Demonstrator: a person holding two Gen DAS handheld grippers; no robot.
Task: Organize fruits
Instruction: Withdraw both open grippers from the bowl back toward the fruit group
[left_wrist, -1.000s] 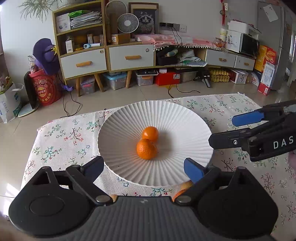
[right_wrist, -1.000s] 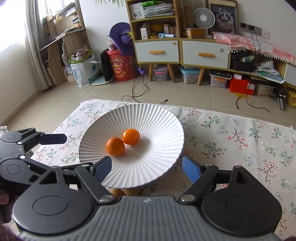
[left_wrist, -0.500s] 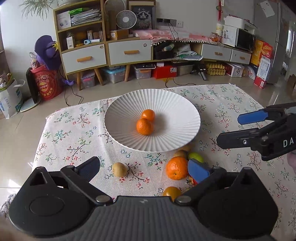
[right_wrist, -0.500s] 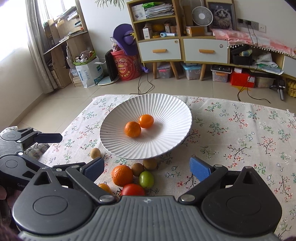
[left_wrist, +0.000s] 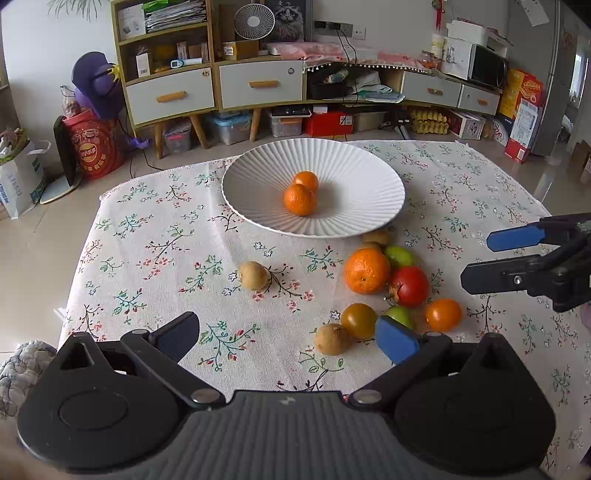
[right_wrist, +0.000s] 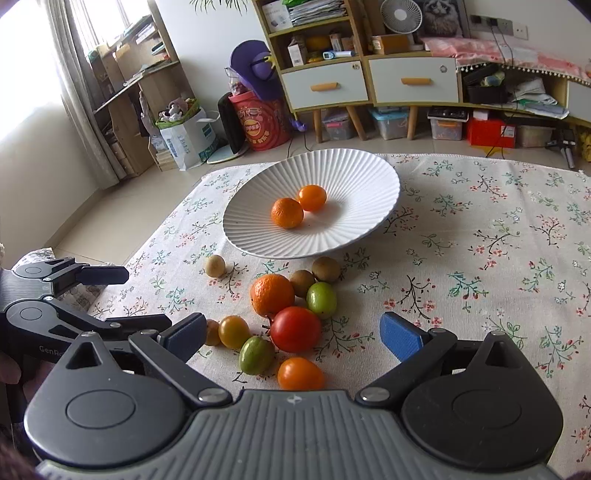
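While gaping, both tools (left_wrist: 288, 334) (right_wrist: 291, 332) hold nothing

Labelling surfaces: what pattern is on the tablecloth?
Small floral sprigs on cream tablecloth; clearest in the right wrist view.

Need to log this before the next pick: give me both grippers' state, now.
Left gripper: open, holding nothing.
Right gripper: open, holding nothing; the loose fruit lies on the tablecloth below it.
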